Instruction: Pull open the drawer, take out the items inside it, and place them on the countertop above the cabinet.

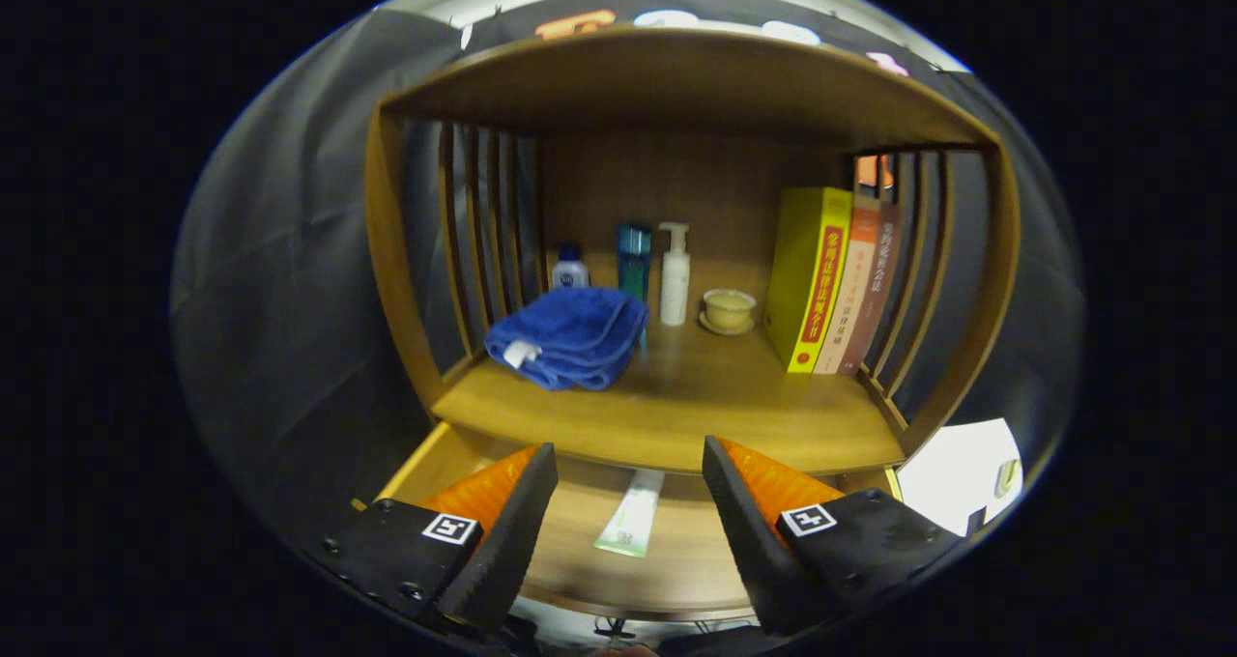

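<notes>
- Fingers of our gripper [630,531] are standing wide apart, gripping nothing.
- We are seeing the tube [633,525] lying between them in the open drawer [435,459].
- Above, the countertop [696,411] is carrying a blue towel [570,336], bottles [674,272] and books [807,280].

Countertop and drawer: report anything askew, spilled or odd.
Nothing spilled or damaged. The blue towel lies loosely folded on the countertop, overhanging nothing. A tube lies in the open drawer, between the open claw's fingers.
</notes>
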A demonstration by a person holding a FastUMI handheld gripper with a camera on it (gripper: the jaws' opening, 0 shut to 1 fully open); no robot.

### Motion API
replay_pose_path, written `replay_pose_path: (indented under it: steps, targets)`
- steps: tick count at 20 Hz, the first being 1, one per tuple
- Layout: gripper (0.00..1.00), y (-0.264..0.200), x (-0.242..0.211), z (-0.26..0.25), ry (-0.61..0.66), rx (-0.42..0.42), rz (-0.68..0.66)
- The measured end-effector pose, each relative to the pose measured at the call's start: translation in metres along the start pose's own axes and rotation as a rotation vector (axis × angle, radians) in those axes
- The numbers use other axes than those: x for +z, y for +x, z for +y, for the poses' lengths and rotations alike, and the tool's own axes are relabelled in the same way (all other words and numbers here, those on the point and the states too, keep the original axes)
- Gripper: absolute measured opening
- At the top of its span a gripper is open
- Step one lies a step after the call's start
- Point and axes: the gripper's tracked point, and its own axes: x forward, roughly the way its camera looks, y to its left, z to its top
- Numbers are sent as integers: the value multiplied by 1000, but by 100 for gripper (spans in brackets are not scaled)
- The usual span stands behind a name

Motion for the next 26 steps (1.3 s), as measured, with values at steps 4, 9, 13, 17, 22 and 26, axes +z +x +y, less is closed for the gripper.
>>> replay_pose_path:
  steps: [4,9,13,17,22,26]
  targets:
    - [98,62,-55,6,18,-4,289]
    - [98,105,-95,11,17,-31,475]
    - [98,124,-118,7,45,-33,572]
    - [98,138,-128,-1,78,-51,627]
    - [97,147,-132,-3,65,-62,675]
    - [96,157,-140,0,138,-40,707]
